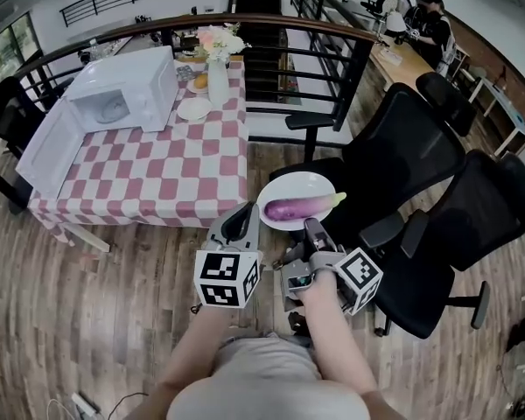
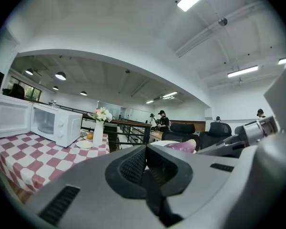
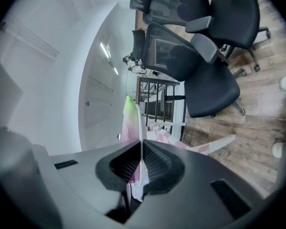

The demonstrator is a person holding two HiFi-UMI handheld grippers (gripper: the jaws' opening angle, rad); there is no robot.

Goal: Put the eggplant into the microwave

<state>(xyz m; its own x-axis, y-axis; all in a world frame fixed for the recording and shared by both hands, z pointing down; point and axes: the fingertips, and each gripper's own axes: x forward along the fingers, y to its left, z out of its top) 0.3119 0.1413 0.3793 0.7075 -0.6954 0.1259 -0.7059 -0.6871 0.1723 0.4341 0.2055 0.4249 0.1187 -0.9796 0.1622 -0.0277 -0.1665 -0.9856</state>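
Head view: eggplant (image 1: 299, 206) lies on a white plate (image 1: 293, 186), off the table, between the person and the black office chairs (image 1: 402, 151). Right gripper view: right gripper (image 3: 140, 162) has its jaws pinched almost together on the plate's thin rim, with the eggplant beyond them on the plate. Left gripper view: left gripper (image 2: 146, 162) has its jaws together with nothing between them. In the head view it sits just beside the plate; I cannot tell whether it touches.

Microwave (image 1: 127, 90) stands on the checked table (image 1: 157, 175), well apart from the plate, with its door (image 1: 44, 151) swung open.

Judgement: the step in hand is carrying plate and eggplant to the microwave. The hold is on one edge only, so the plate will tend to sag. Keep it level and move smoothly, or the rounded eggplant may roll off. The left gripper could prop the free rim from below. Approach the cavity square-on, clear the open door, and set the plate flat before letting go.
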